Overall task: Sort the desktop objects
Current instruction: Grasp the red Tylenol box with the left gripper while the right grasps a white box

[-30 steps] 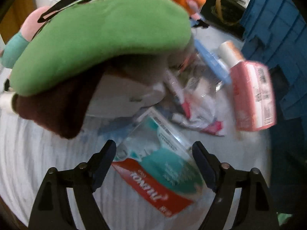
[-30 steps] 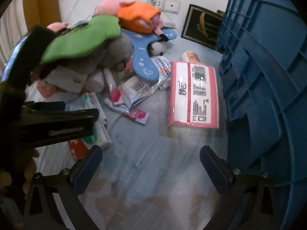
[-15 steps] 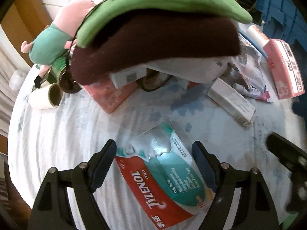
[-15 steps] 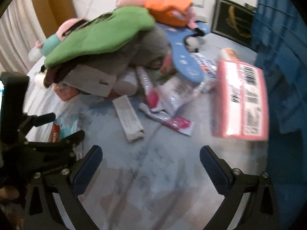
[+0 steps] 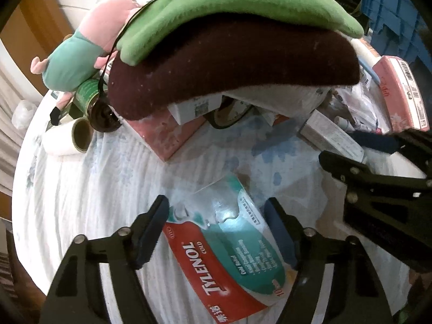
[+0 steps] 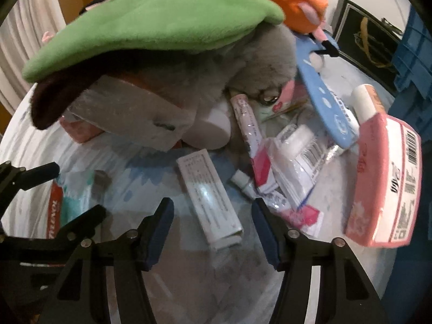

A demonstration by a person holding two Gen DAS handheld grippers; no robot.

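Closing our left tool (image 5: 216,224) about the Tylenol box (image 5: 229,245), which lies flat on the white worktop (image 5: 89,197); pads not yet pressing it. Our right tool (image 6: 212,229) narrows either side of a slim white carton (image 6: 208,197), likewise untouched. Behind: green plush (image 6: 151,27), pink packet (image 6: 386,183), blue crate (image 5: 397,8).

We could not see most of the pink flat box (image 5: 169,132) beneath the dark brown plush (image 5: 229,67); the blue plastic crate (image 6: 413,62) was cut off by the frame's edge.
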